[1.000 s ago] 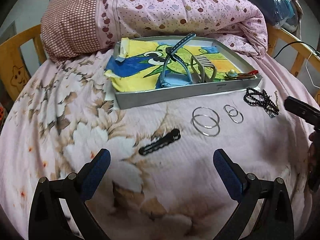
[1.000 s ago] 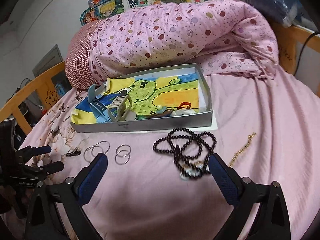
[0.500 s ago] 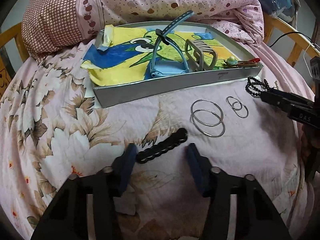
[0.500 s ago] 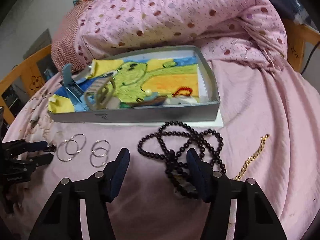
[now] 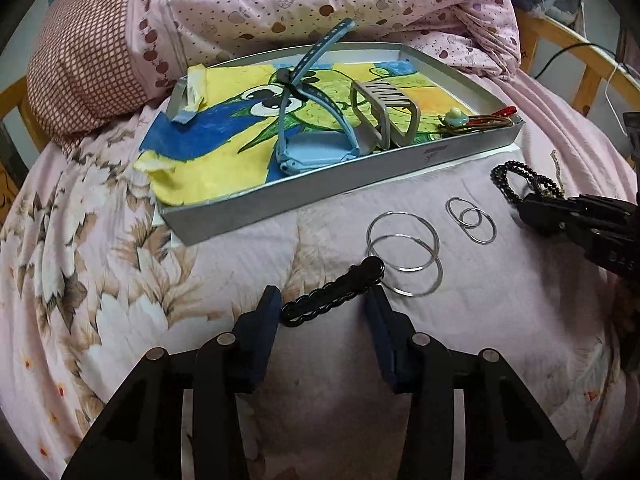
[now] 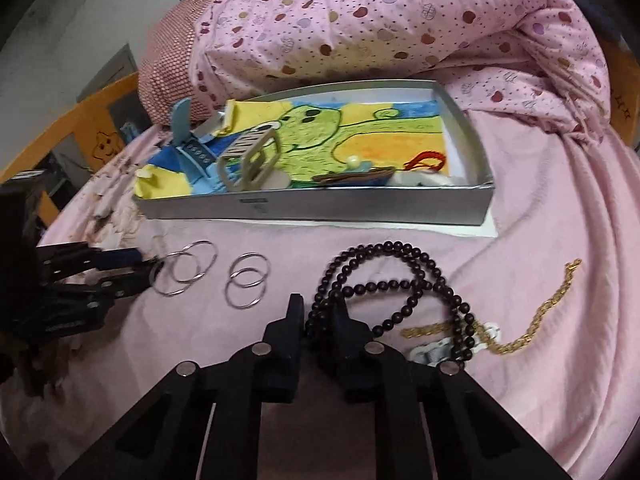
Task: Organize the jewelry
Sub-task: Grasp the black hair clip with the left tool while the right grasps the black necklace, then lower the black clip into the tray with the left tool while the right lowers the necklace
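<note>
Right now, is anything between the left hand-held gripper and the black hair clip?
Nothing visible. The left hand-held gripper already straddles the hair clip, jaws open on either side. The clip's far end touches or overlaps the large rings in this view.

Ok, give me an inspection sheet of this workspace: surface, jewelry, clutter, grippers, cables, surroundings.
Surface: pink floral bedsheet, rumpled.
Job's things: grey shallow tray holding a blue strap watch and a grey metal-band watch; black scalloped hair clip, large silver hoops, small silver hoops, dark beaded necklace and gold chain on the sheet.
Clutter: cartoon drawing lining the tray.
Grippers: left gripper open around the clip; right gripper shut on the necklace.
Cables: black cable by the bedrail.
Surroundings: rolled pink apple-print quilt, wooden bedrail.
</note>
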